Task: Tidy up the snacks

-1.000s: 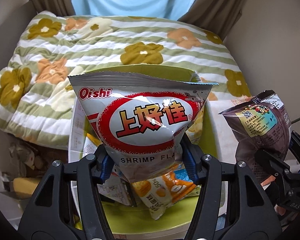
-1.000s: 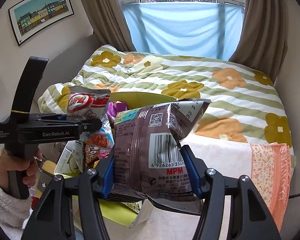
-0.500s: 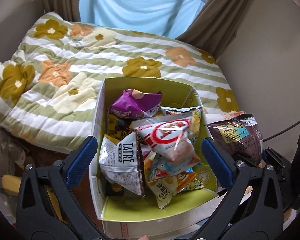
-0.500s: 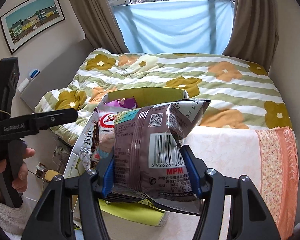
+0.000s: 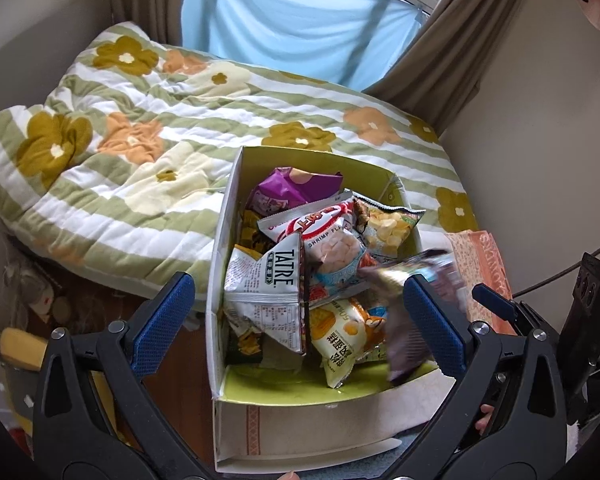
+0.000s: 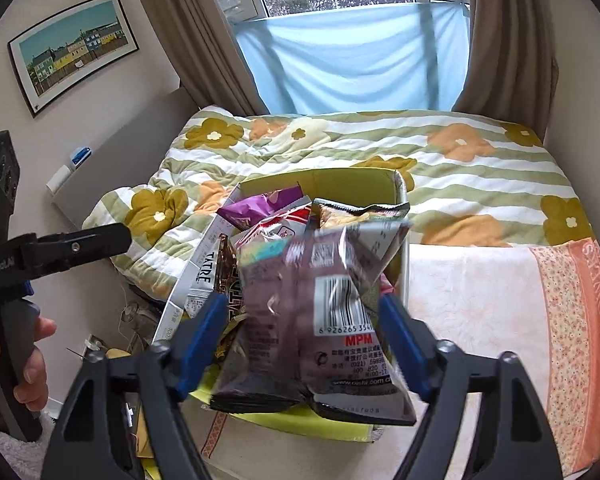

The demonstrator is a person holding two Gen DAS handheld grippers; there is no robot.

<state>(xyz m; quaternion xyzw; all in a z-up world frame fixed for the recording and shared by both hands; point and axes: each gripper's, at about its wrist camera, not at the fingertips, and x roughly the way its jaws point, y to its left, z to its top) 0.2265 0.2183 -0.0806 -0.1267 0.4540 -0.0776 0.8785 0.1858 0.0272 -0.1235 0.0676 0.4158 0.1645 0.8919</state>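
Snack box (image 5: 236,392): green-lined, it sits at the edge of the floral quilt (image 5: 112,168) and holds the shrimp-flakes bag (image 5: 324,236), TATRE pack (image 5: 272,292) and purple bag (image 5: 288,188). Your left gripper (image 5: 296,320) hovers over it, jaws wide apart and empty. Your right gripper (image 6: 300,340) has its jaws spread; the brown bag (image 6: 308,320), motion-blurred, appears loose between them above the box's right side, hiding the packs beneath.
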